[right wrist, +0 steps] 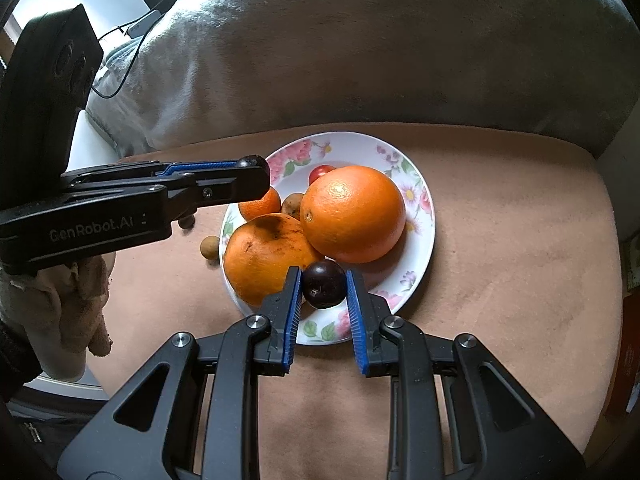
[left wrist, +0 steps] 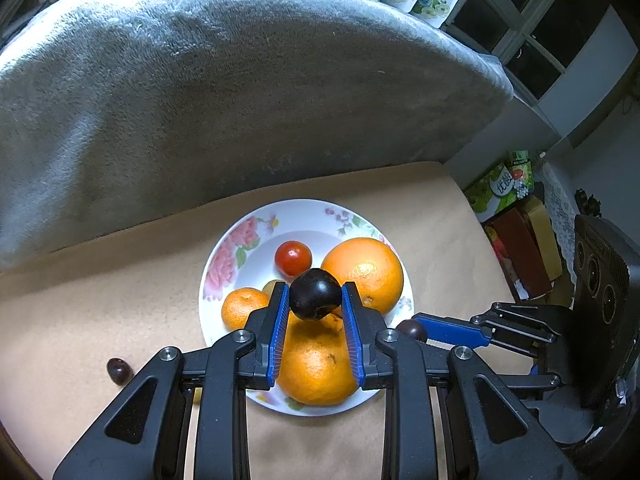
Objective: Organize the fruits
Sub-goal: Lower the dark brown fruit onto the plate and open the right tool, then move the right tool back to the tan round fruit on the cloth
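A flowered white plate (left wrist: 228, 256) (right wrist: 424, 216) sits on a tan cushion. It carries two big oranges (left wrist: 362, 274) (right wrist: 268, 256), a mandarin (left wrist: 243, 306), a cherry tomato (left wrist: 293, 258) and a small brown fruit (right wrist: 292, 206). My left gripper (left wrist: 315, 288) is shut on a dark plum (left wrist: 315, 298), held above the fruit pile. The same gripper (right wrist: 256, 168) reaches in from the left in the right wrist view. My right gripper (right wrist: 324, 272) is shut on a second dark plum (right wrist: 324, 286) over the plate's near rim. It (left wrist: 420, 326) also shows from the side in the left wrist view.
A dark fruit (left wrist: 119, 371) lies on the cushion left of the plate, and two small brown fruits (right wrist: 210, 247) lie near the plate's left rim. A grey fleece blanket (left wrist: 240, 92) rises behind. Boxes (left wrist: 516, 240) stand off the cushion's right edge. A gloved hand (right wrist: 68, 300) holds the left gripper.
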{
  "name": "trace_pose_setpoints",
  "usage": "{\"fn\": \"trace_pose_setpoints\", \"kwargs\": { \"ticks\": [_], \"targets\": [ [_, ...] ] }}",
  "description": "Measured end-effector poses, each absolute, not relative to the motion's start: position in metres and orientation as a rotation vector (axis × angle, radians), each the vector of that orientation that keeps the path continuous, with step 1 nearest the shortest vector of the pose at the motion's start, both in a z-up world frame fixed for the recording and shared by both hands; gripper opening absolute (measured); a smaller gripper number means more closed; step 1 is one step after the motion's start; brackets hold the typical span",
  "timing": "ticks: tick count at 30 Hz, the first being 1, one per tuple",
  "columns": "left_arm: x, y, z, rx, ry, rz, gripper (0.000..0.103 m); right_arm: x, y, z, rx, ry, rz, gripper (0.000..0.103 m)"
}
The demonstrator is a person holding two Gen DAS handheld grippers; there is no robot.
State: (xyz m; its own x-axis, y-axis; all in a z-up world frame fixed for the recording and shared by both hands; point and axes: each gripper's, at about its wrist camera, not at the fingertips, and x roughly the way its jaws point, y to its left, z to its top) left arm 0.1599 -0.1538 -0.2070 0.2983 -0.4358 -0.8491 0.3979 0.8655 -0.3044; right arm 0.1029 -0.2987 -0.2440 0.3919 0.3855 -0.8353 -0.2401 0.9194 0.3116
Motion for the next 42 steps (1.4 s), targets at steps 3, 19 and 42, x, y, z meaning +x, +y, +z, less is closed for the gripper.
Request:
{"fn": "trace_pose_setpoints", "kwargs": {
  "ticks": [3,19,42],
  "targets": [
    [0.160,-0.154,-0.205,-0.038,1.137,-0.548,0.034,0.103,-0.299,-0.243,0.142,1.099,0.397,0.024],
    [0.158,-0.151,-0.199,-0.018,1.105,-0.515,0.066,0.103,-0.297,-0.235,0.126,1.076,0.377,0.069],
    [0.155,-0.114,-0.182,-0.022,1.050,-0.446,0.072,0.112,-0.275,-0.220,0.030,1.069,0.351,0.079]
  ]
}}
